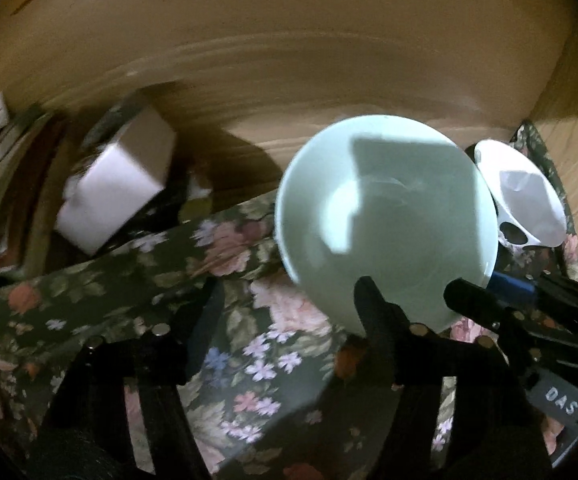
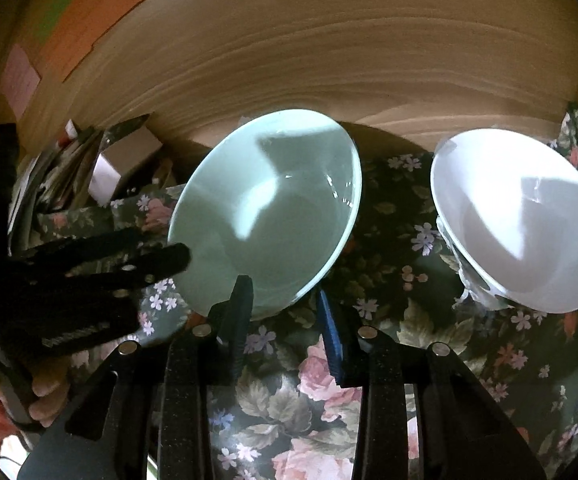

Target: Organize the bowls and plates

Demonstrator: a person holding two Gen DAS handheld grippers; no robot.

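Observation:
A pale green bowl (image 1: 385,220) (image 2: 273,216) is tilted over the floral cloth (image 2: 305,400), with its opening towards both cameras. My right gripper (image 2: 285,316) (image 1: 485,286) is shut on its near rim, with one black finger inside and the blue pad outside. My left gripper (image 1: 289,308) (image 2: 161,246) stands open at the bowl's left rim. One of its fingers reaches over the bowl's inside and the other is well clear over the cloth. A white bowl (image 2: 521,220) (image 1: 525,196) lies tilted on the cloth to the right of the green one.
A wooden wall (image 2: 329,60) closes the back and another the right side. A white box (image 1: 117,196) (image 2: 125,160) and a stack of papers (image 2: 49,184) crowd the left. A person's hand (image 2: 49,396) holds the left gripper. Coloured paper sheets (image 2: 101,4) hang on the wall at upper left.

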